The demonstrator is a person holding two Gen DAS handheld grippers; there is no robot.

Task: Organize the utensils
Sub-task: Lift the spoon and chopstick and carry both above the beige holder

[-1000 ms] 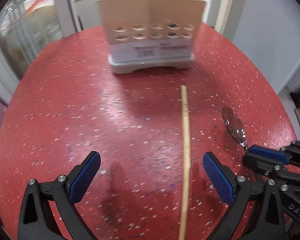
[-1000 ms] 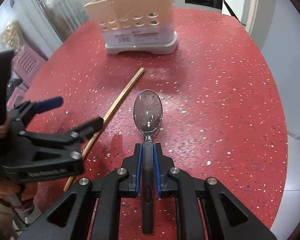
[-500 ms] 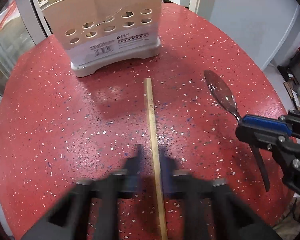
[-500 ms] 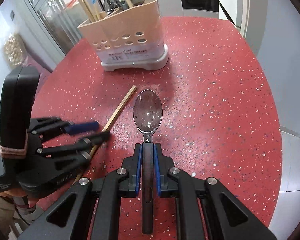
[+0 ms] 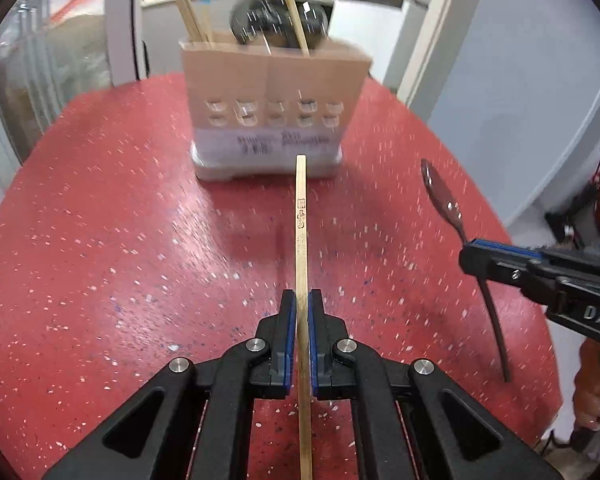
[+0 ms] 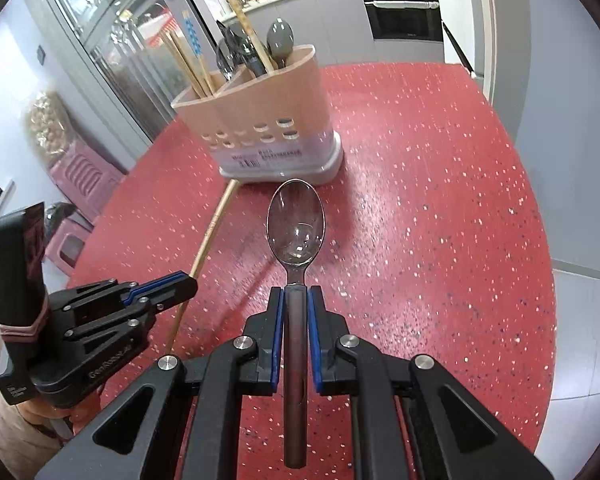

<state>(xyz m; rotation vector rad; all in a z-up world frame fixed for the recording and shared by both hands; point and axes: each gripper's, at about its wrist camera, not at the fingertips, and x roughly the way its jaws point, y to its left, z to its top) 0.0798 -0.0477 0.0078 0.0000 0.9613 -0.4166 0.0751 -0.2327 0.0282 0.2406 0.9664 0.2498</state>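
Chopstick (image 5: pixel 301 240): clamped between the blue pads of the left gripper (image 5: pixel 299 308), its tip projecting forward toward the utensil holder (image 5: pixel 272 92) directly ahead on the red table (image 5: pixel 120 240). Spoon (image 6: pixel 296 224): gripped by its handle in the right gripper (image 6: pixel 296 300), bowl pointing forward, holder ahead and slightly left. Both utensils are clear of the tabletop. The holder's compartments contain upright chopsticks and spoons.

Each fisheye camera sits close behind its own gripper's fingers, angled steeply down across the round red speckled tabletop (image 5: pixel 112 264). Both face the beige perforated plastic utensil holder (image 5: pixel 274 92) near 12 o'clock (image 6: pixel 260 116), their shared ground.
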